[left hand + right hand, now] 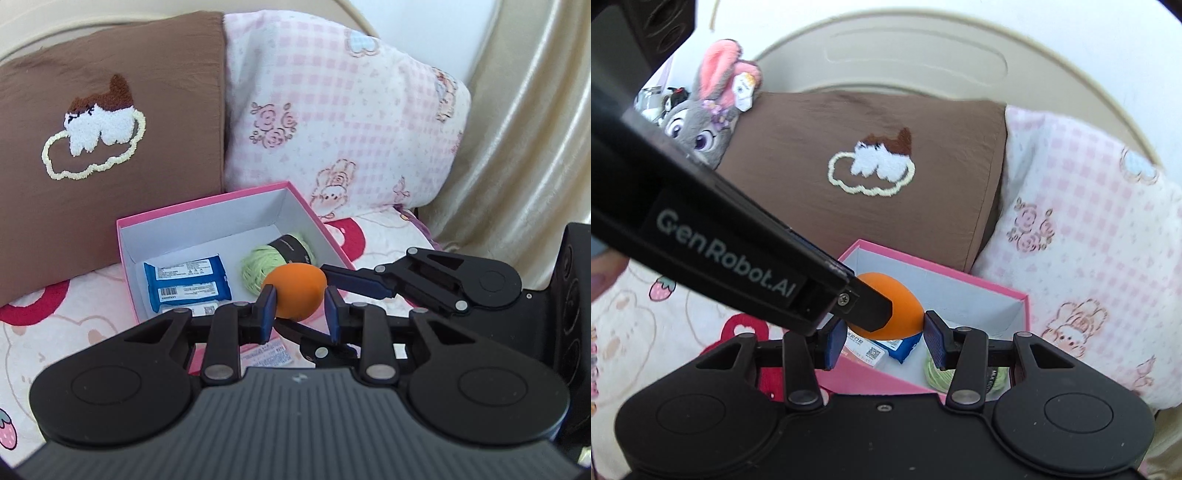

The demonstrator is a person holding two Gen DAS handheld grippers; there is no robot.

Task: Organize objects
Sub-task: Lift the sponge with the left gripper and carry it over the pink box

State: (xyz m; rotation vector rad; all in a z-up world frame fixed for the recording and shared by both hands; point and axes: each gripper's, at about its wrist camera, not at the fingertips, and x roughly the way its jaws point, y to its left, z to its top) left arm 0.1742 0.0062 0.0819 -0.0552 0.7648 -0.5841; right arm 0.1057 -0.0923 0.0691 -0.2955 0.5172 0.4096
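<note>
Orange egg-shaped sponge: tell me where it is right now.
The orange egg-shaped sponge is pinched in the left gripper, raised over the pink box's near edge, in front of the green yarn.

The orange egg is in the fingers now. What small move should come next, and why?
Probably carry the orange egg, held by the left gripper, a little forward over the pink box and lower it. The box is open, with free floor beside the blue packs and green yarn.
</note>
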